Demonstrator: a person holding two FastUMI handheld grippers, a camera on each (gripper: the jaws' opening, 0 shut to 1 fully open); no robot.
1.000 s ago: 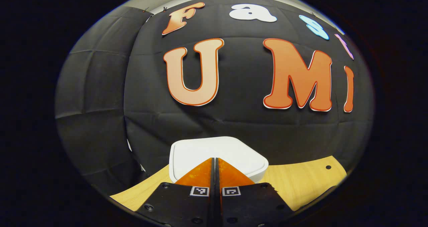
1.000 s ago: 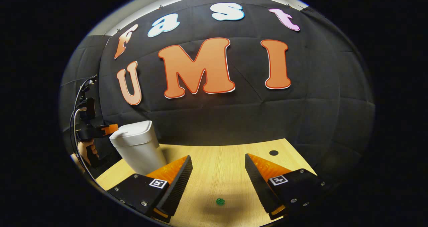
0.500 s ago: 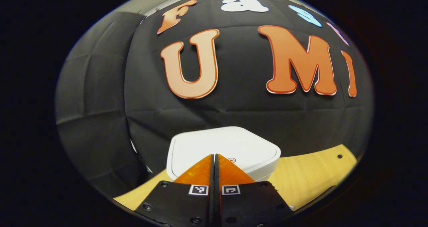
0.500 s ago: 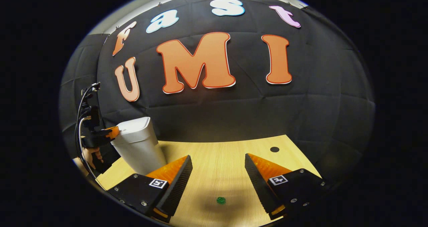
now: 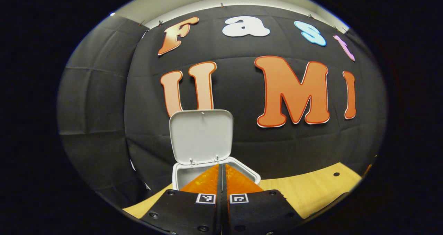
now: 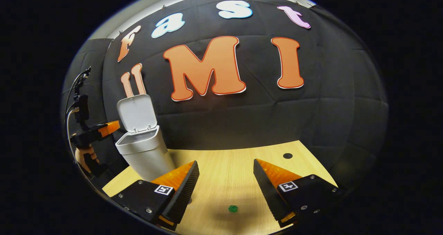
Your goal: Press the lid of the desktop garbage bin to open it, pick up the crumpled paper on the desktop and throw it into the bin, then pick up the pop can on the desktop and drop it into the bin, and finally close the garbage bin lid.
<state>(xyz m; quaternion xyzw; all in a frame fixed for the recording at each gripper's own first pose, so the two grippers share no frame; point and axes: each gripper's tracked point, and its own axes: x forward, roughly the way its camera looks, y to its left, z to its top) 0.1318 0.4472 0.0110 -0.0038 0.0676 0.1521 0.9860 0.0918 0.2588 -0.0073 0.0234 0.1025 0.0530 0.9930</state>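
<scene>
You are holding the left gripper with its two fingers pressed together, nothing between them, and it is pointing straight at the small white plastic desktop garbage bin. The bin is sitting directly ahead of those fingertips, and its open mouth is showing just beyond and below them. Its white rounded-square hinged lid is standing upright above the far rim, inner face turned toward your gripper.

In the right gripper view, the bin is standing ahead and well to the left of the right gripper, on the pale wood-grain tabletop. The lid is tilting up and back from the rim there too. The left gripper is hovering just beside the bin's upper left edge, apart from the rim as far as can be judged, and your hand is gripping its handle below.

You are keeping the right gripper's fingers wide apart and empty, low over the tabletop. A small green object is lying on the wood between and slightly nearer than those fingertips; it is too small to identify. A dark round hole is showing in the tabletop ahead and to the right of the right finger.
</scene>
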